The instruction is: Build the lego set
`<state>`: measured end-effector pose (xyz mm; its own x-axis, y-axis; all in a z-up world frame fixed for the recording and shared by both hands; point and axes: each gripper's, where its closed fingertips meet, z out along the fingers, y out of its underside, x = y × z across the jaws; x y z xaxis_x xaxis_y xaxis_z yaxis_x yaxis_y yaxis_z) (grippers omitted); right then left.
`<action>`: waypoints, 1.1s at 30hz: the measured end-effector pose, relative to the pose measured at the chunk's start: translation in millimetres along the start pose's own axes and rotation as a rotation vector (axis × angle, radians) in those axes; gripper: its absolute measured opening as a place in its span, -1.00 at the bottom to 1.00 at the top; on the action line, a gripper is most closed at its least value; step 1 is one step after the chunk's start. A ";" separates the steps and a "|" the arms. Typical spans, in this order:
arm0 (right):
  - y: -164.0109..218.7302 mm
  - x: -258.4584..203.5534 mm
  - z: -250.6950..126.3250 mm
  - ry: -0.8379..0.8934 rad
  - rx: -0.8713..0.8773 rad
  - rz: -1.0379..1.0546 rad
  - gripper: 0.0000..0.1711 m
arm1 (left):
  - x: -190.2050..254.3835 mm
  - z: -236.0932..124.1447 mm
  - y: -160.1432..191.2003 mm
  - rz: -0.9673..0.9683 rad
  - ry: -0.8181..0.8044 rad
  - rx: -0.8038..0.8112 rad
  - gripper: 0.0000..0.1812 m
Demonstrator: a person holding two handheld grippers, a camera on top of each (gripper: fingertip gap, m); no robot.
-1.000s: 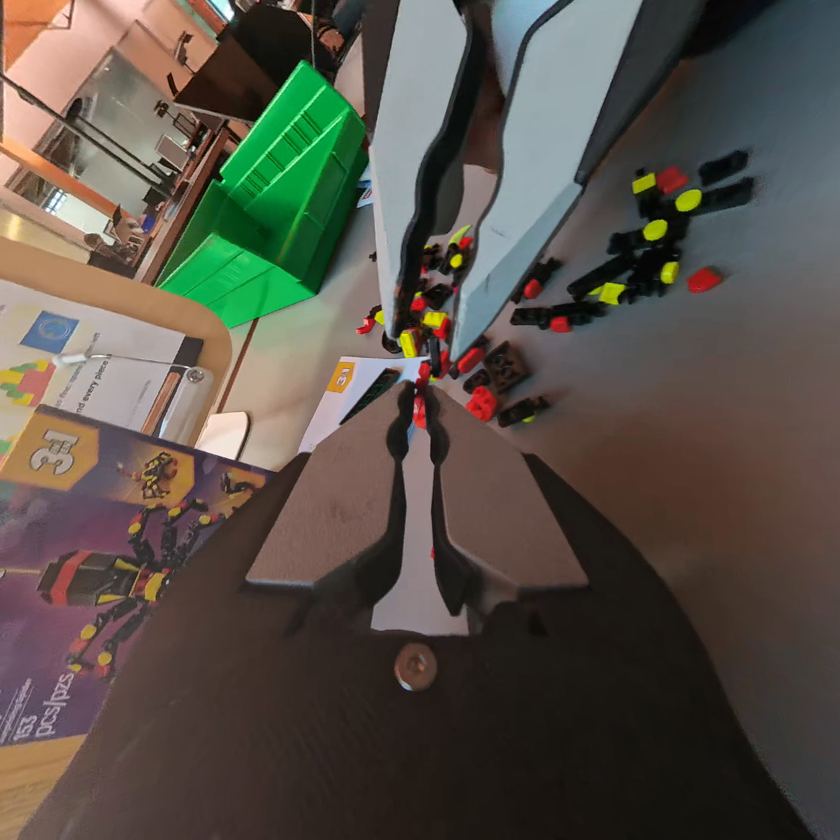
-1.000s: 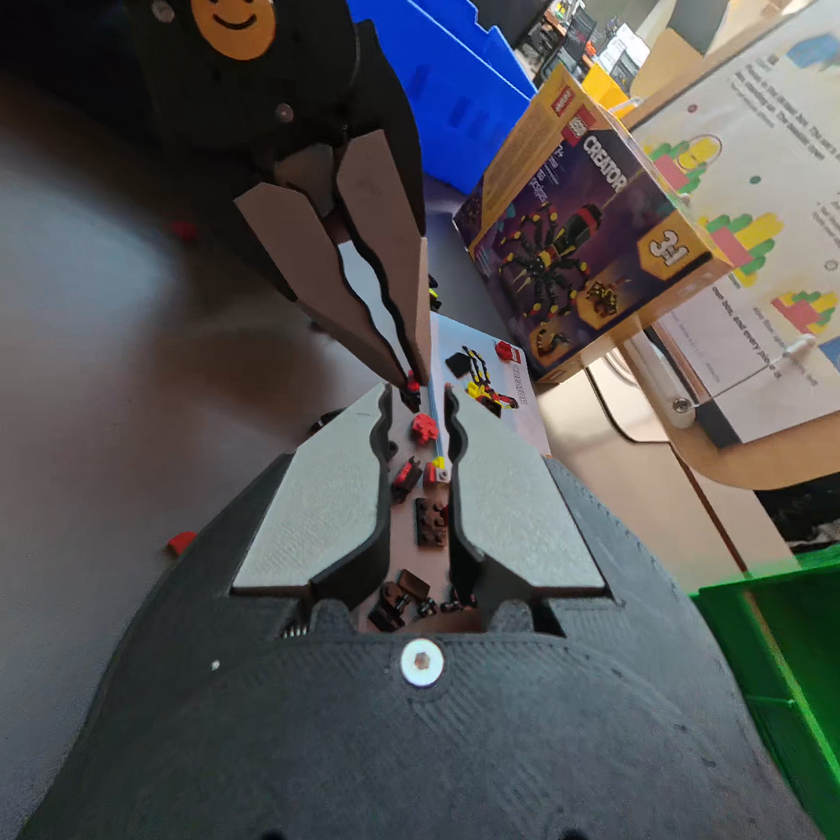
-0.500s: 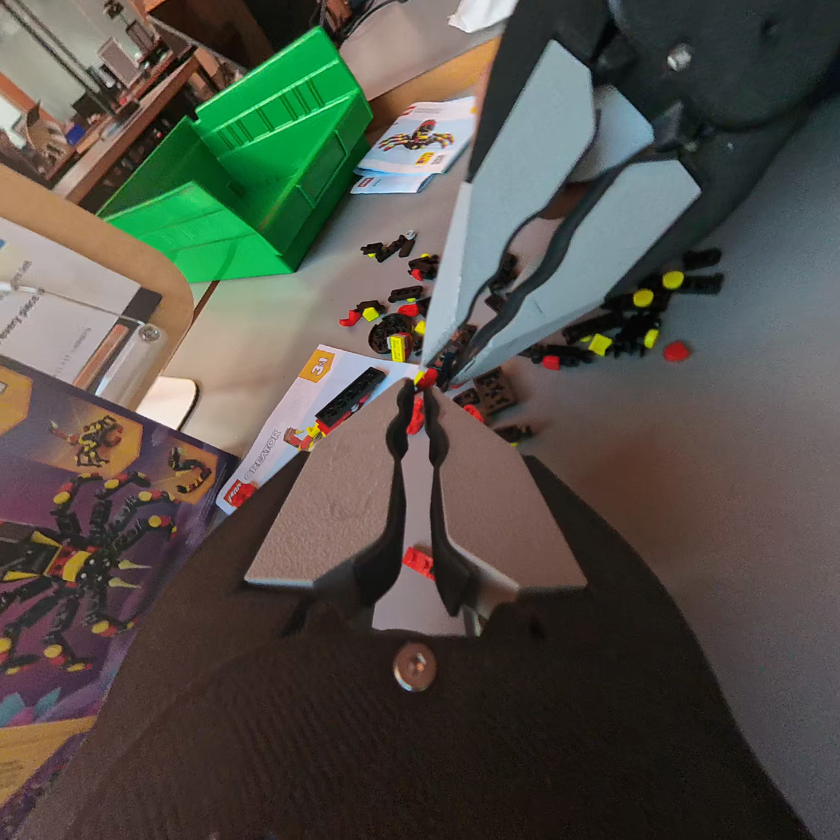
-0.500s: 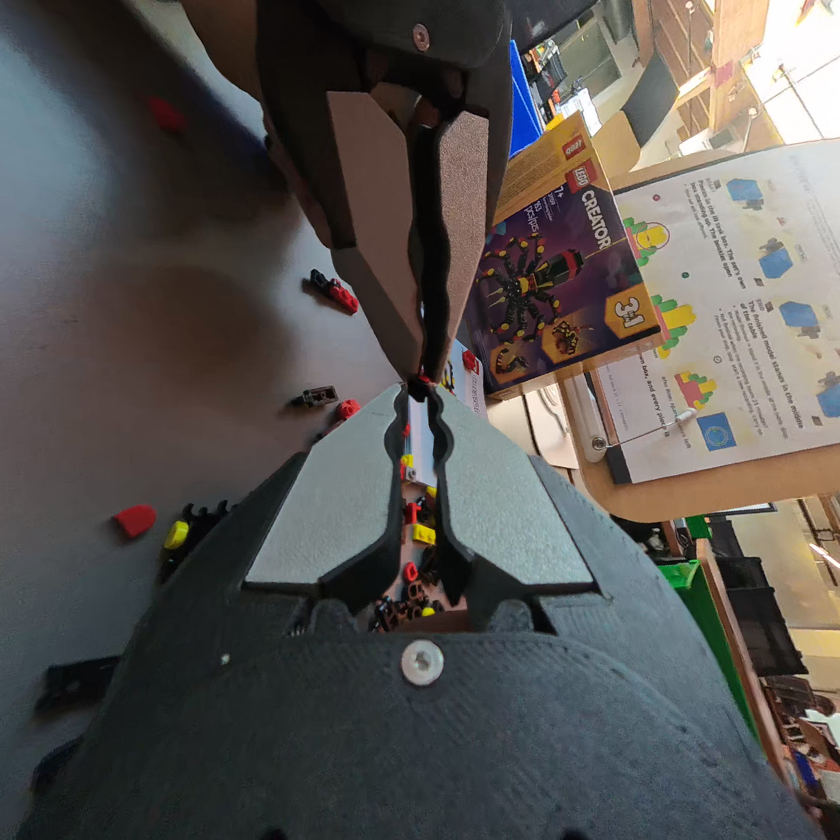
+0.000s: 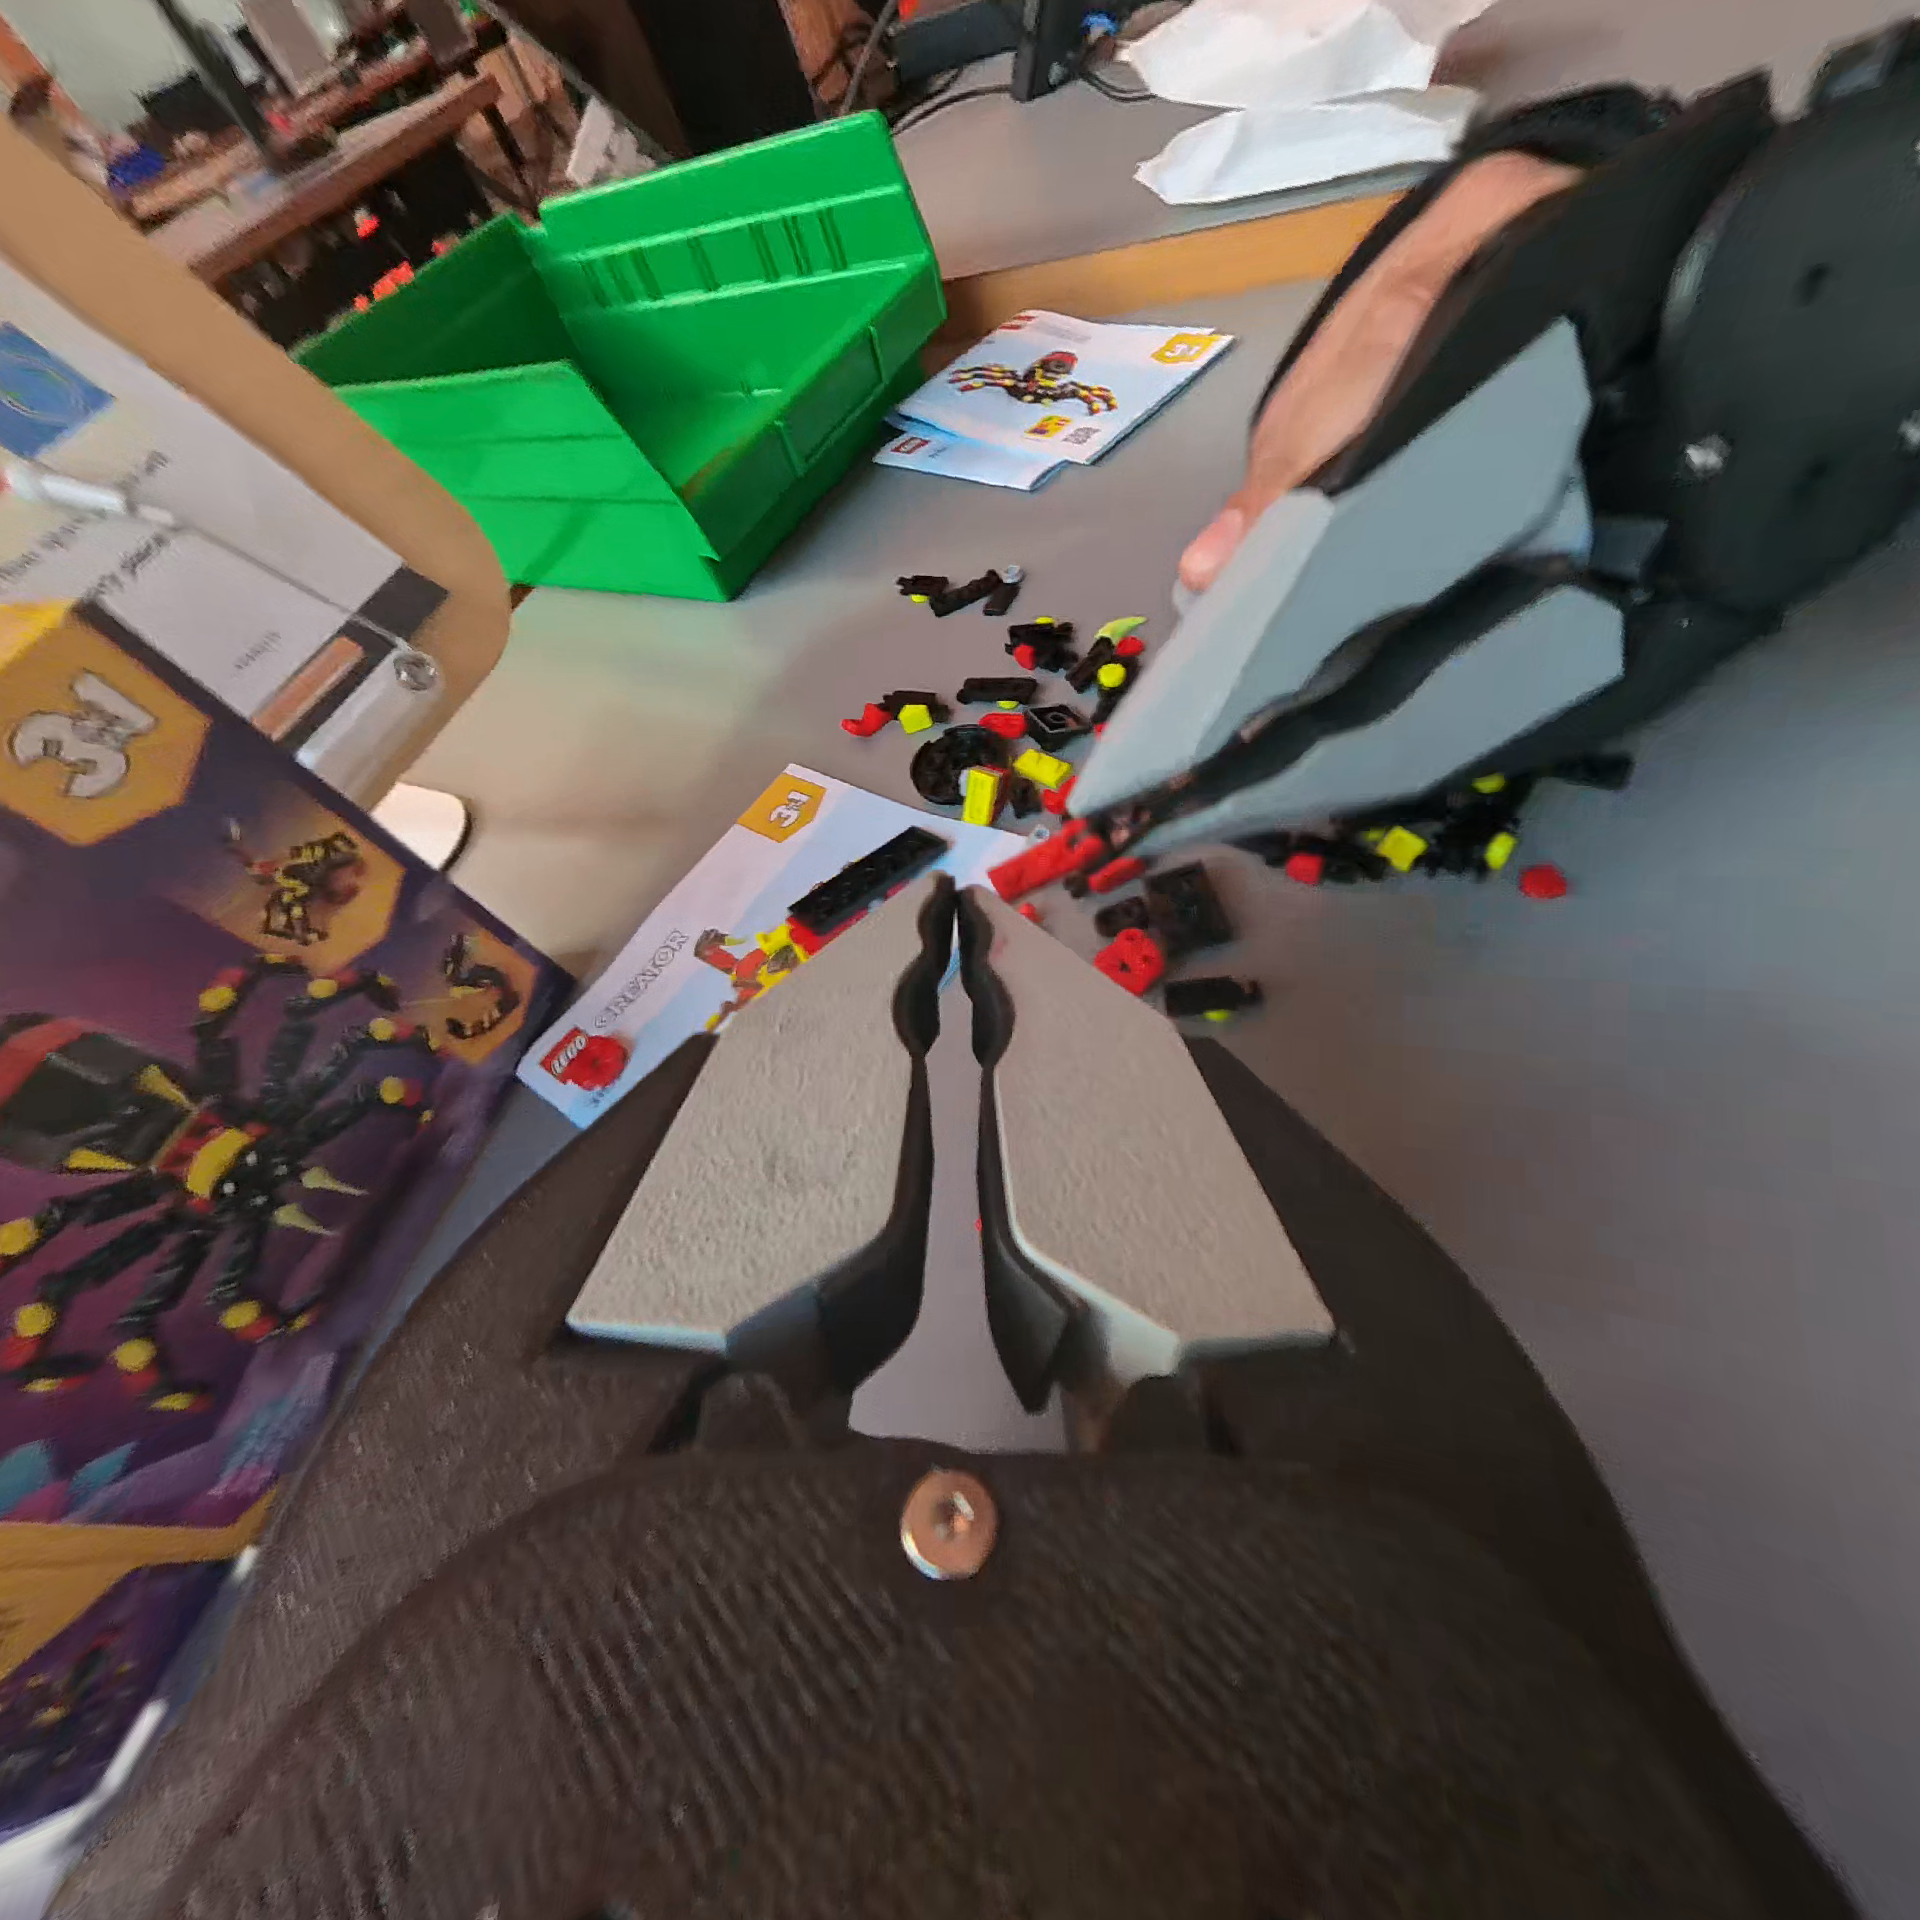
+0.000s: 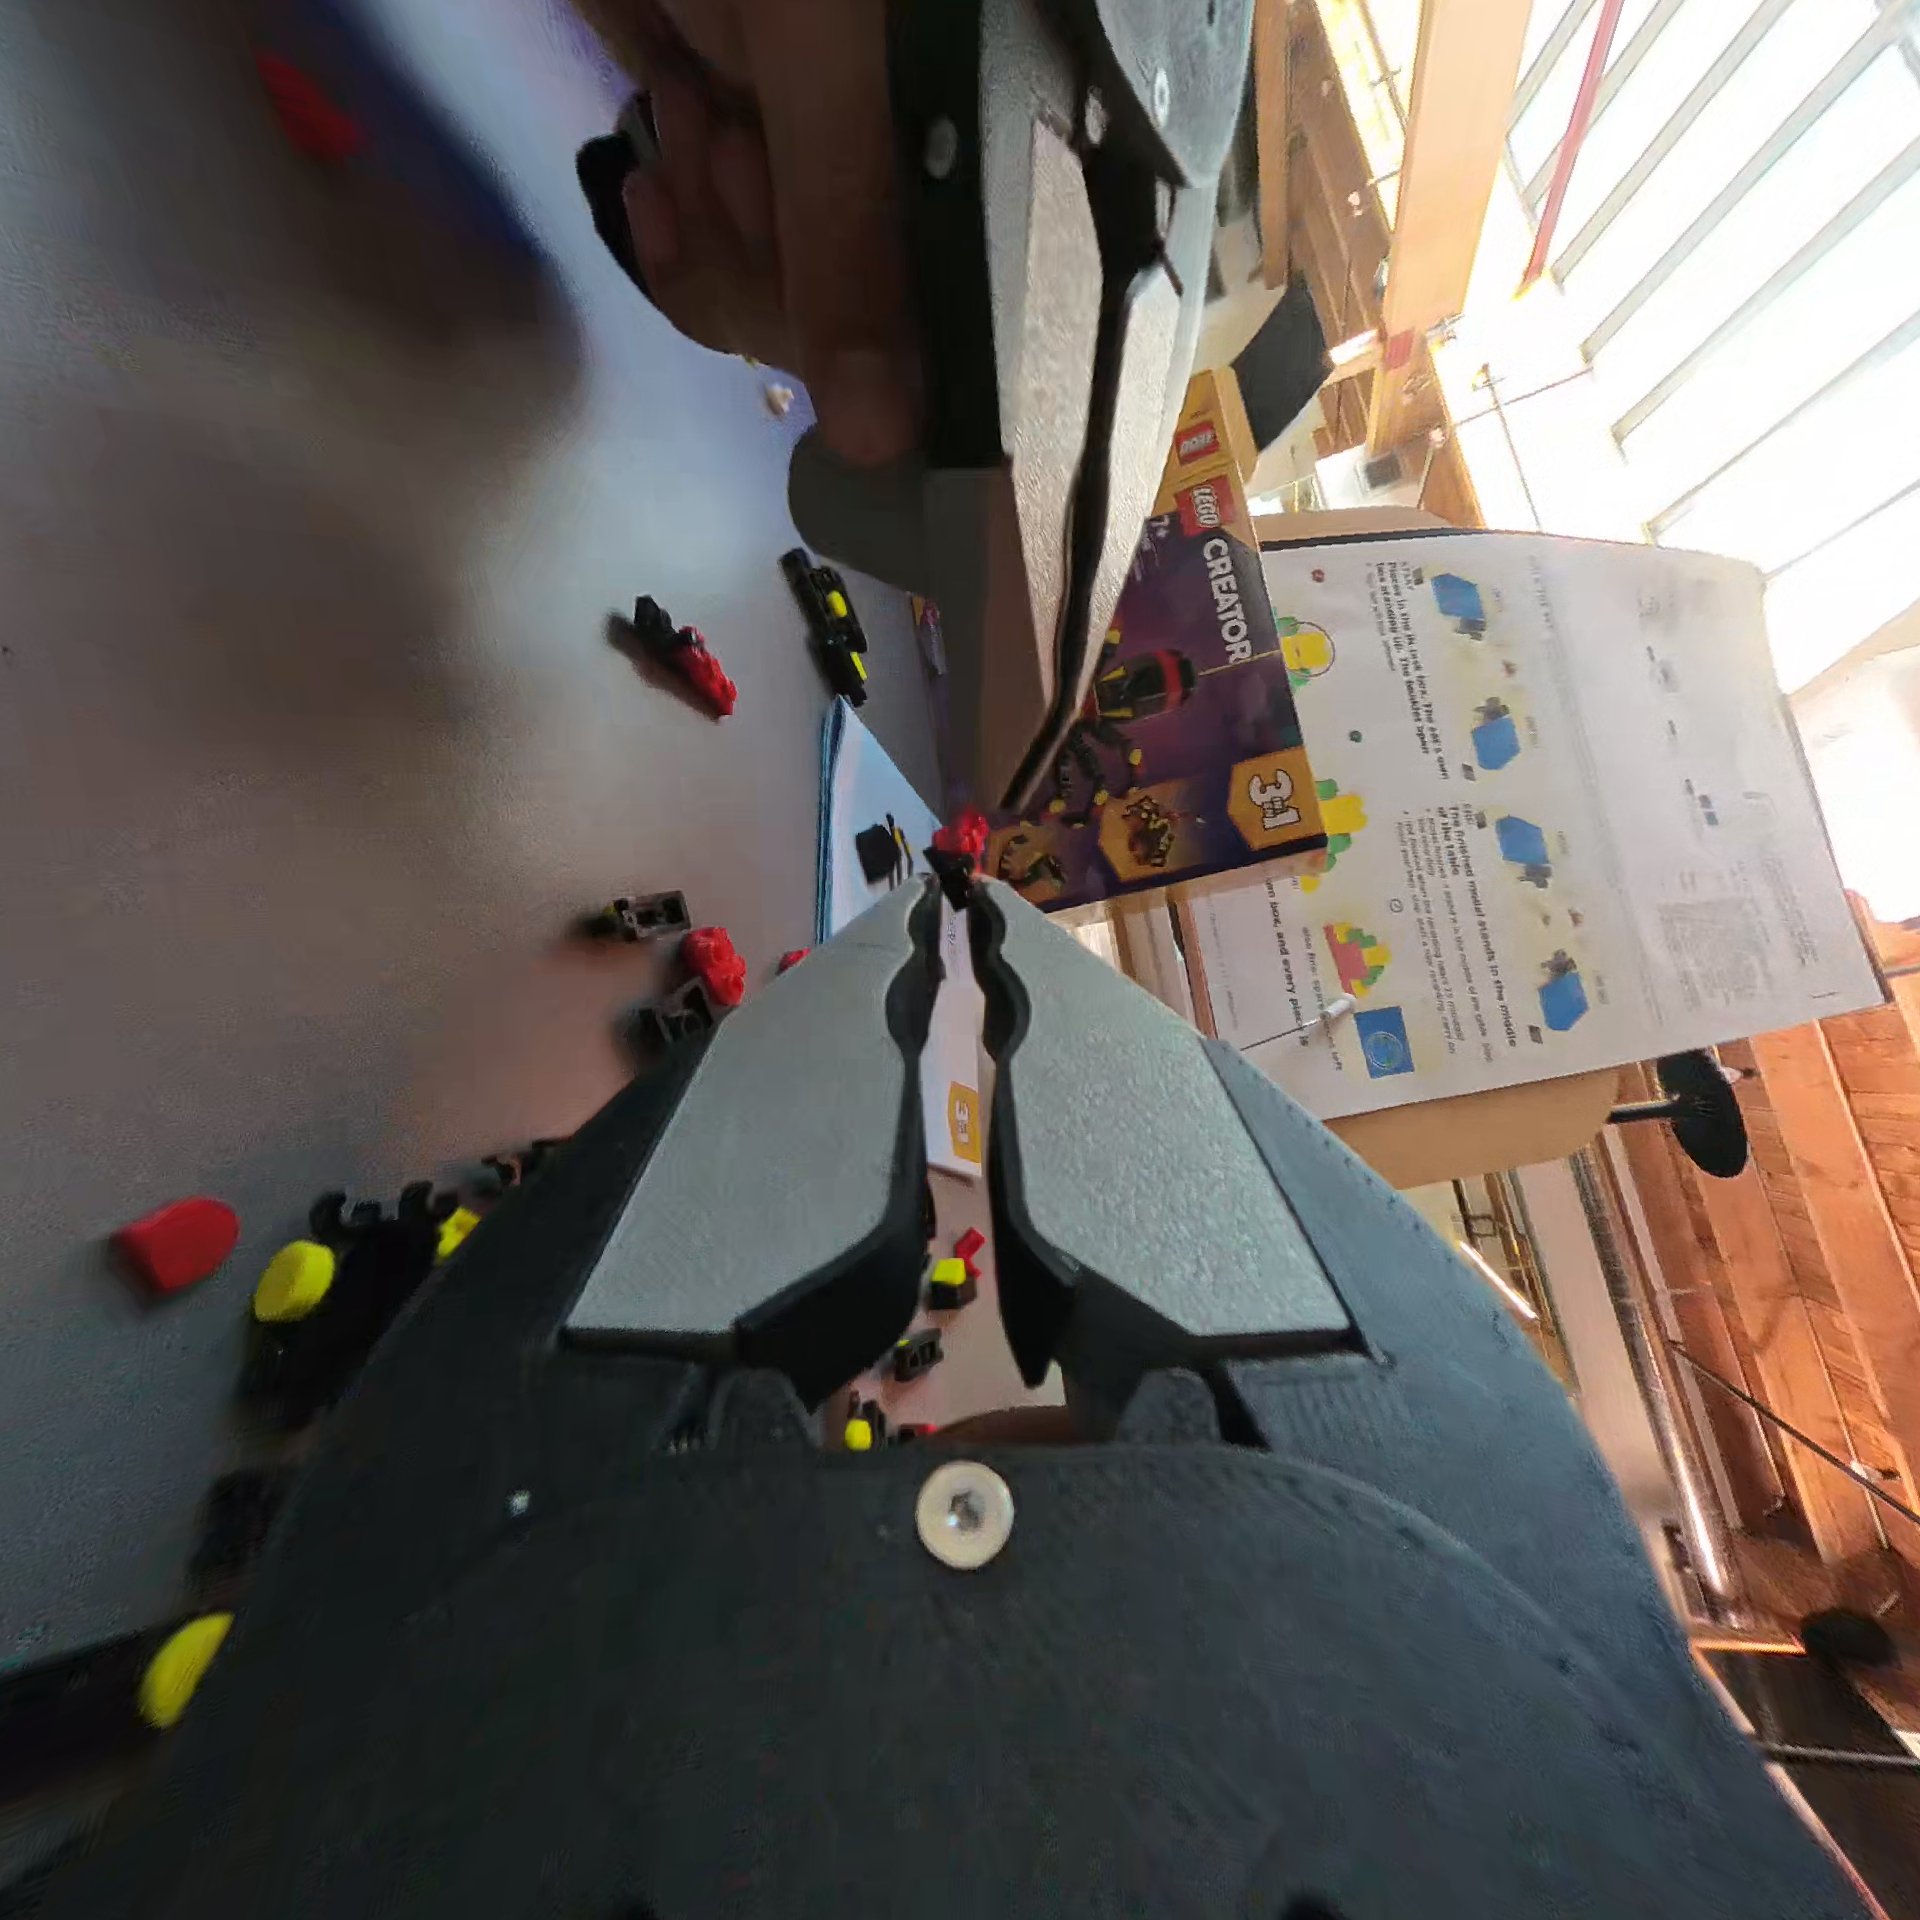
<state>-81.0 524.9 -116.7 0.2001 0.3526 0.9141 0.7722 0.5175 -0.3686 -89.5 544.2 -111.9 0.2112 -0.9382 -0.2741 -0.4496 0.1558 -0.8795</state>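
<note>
Centrally, the right gripper (image 6: pixel 956 902) pinches a small red-and-black brick piece (image 6: pixel 961 847) at its fingertips, held above the grey tabletop (image 5: pixel 1558 1195). In the left wrist view the same gripper (image 5: pixel 1101 826) reaches in from the right with a red piece (image 5: pixel 1044 862) at its tips. The left gripper (image 5: pixel 956 914) has its fingers pressed nearly together; whether they hold anything cannot be told. Loose black, red and yellow bricks (image 5: pixel 997 727) lie scattered beside an instruction booklet (image 5: pixel 727 935), near the purple set box (image 5: pixel 208 1091) and green bin (image 5: pixel 644 416).
</note>
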 end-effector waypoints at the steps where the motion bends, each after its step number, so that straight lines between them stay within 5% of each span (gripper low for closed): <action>1: 1.0 -2.5 -1.7 -0.020 0.004 0.009 -0.97 | 3.8 -1.6 2.0 0.057 0.016 -0.004 -1.00; 8: -7.0 -10.5 -5.0 -0.159 0.095 0.212 -0.97 | 25.5 11.6 19.4 0.351 -0.010 -0.095 -0.77; 24: -4.6 -16.7 -10.4 -0.341 0.134 0.490 -0.94 | 36.6 14.3 9.7 0.443 -0.030 -0.069 -0.98; 33: 0.0 -39.5 -16.1 -0.348 0.114 0.136 -0.91 | 57.6 21.8 27.5 0.271 0.152 -0.169 -0.99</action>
<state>-79.3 498.4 -150.1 0.0642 0.6571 0.7510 0.6772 0.5241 -0.5165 -70.8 501.2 -160.4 -0.0610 -0.9070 -0.4166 -0.6118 0.3637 -0.7024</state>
